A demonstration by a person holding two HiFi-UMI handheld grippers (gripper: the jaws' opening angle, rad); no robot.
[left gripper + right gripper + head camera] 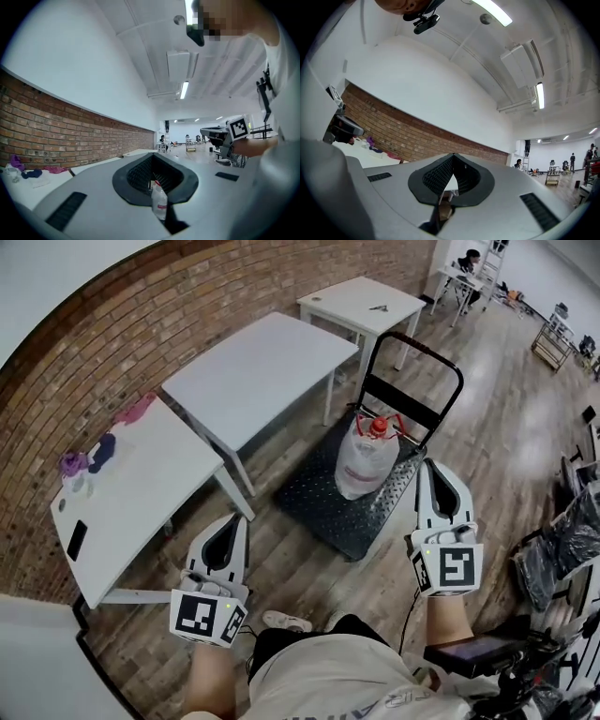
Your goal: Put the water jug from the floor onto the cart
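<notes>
The clear plastic water jug with a red cap and red carry handle (pixel 366 460) stands upright on the black ribbed deck of the flat cart (pixel 314 498). It sits toward the end where the black tube push-handle (pixel 412 357) rises, and neither tool touches it. The left tongs (pixel 240 517) are clenched with their tips together and nothing between them, held over the wooden plank floor (pixel 281 563) beside the nearest white counter (pixel 141 493). The left gripper view looks along them at the jug on the cart beyond. The right tongs (pixel 429 465) are likewise clenched on nothing, their tips met in a point in the right gripper view, and in the head view they lie by the cart's right edge. Two more white counters (pixel 258 367) stand along the red brick wall (pixel 103 334).
</notes>
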